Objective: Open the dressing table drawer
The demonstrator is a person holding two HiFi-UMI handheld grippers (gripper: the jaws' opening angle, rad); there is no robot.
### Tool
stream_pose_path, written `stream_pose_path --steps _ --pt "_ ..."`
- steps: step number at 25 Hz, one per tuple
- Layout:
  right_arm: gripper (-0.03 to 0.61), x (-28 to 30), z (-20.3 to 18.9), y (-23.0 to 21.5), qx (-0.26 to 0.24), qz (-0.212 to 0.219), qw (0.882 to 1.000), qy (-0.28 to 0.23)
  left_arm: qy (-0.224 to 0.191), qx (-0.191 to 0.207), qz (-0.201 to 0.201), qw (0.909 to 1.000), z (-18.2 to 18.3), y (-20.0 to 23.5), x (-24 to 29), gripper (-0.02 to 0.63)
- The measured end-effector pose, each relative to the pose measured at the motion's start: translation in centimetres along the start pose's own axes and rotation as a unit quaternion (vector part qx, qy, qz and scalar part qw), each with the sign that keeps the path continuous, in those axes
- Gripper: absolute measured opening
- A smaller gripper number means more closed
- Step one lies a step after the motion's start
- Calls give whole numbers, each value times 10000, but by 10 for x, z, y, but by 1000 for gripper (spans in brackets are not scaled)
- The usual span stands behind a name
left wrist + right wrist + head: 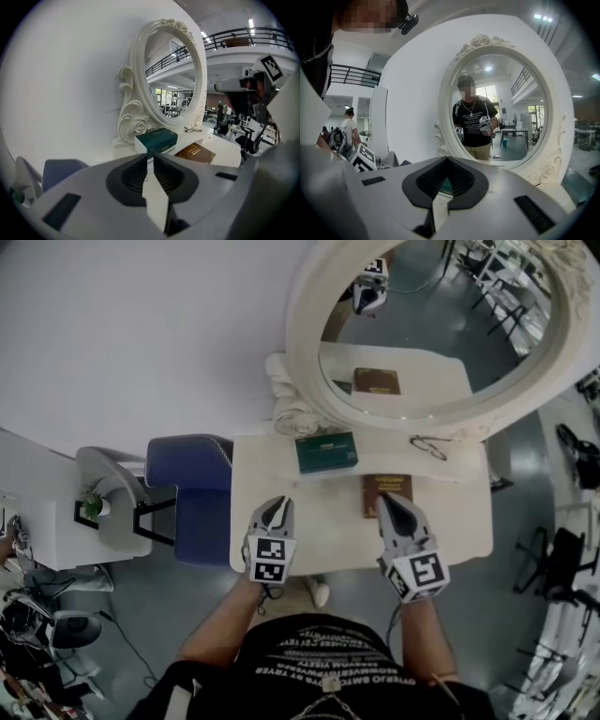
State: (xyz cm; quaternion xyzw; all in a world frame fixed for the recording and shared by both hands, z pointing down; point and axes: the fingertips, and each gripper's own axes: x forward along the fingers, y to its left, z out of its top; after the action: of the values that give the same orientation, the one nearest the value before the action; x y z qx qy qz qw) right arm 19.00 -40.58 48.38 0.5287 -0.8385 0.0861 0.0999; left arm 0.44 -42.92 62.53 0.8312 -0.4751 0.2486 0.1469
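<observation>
The white dressing table (450, 526) lies below me, and its drawer front shows in no view. My left gripper (275, 508) hovers over the table's front left part. Its jaws stand a narrow slit apart with nothing between them (150, 157). My right gripper (388, 500) hangs over the near end of a brown book (375, 486); its jaw tips meet and hold nothing (447, 160). Both grippers point toward the oval mirror (441, 324).
A green box (326, 452) and a pair of glasses (428, 446) lie at the foot of the mirror. A blue chair (187, 484) stands against the table's left side, with a grey chair and a small plant (92, 505) beyond it. Office chairs crowd the floor at the right.
</observation>
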Motion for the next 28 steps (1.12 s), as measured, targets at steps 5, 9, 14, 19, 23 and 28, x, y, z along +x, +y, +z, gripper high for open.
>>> stream_pose_path --steps 5,9,14,19,23,28 --pt "3 6 -6 -4 39 -50 9999 94 262 -25 -66 9996 -19 3 24 49" --pt "3 13 -14 -7 72 -61 9998 171 456 -98 -150 9988 -41 2 50 72" --pt "3 19 -17 -8 77 -65 9996 262 795 -227 -232 9963 -65 0 77 92" --pt "3 23 -20 -13 70 -105 9995 287 1108 -294 -297 9930 -84 0 97 109" --pt "3 25 -22 -18 91 -149 9994 311 1288 -288 -256 9909 -96 1 109 110" --pt "3 24 -27 -21 134 -145 9991 375 1454 -394 -241 9883 -106 0 121 114"
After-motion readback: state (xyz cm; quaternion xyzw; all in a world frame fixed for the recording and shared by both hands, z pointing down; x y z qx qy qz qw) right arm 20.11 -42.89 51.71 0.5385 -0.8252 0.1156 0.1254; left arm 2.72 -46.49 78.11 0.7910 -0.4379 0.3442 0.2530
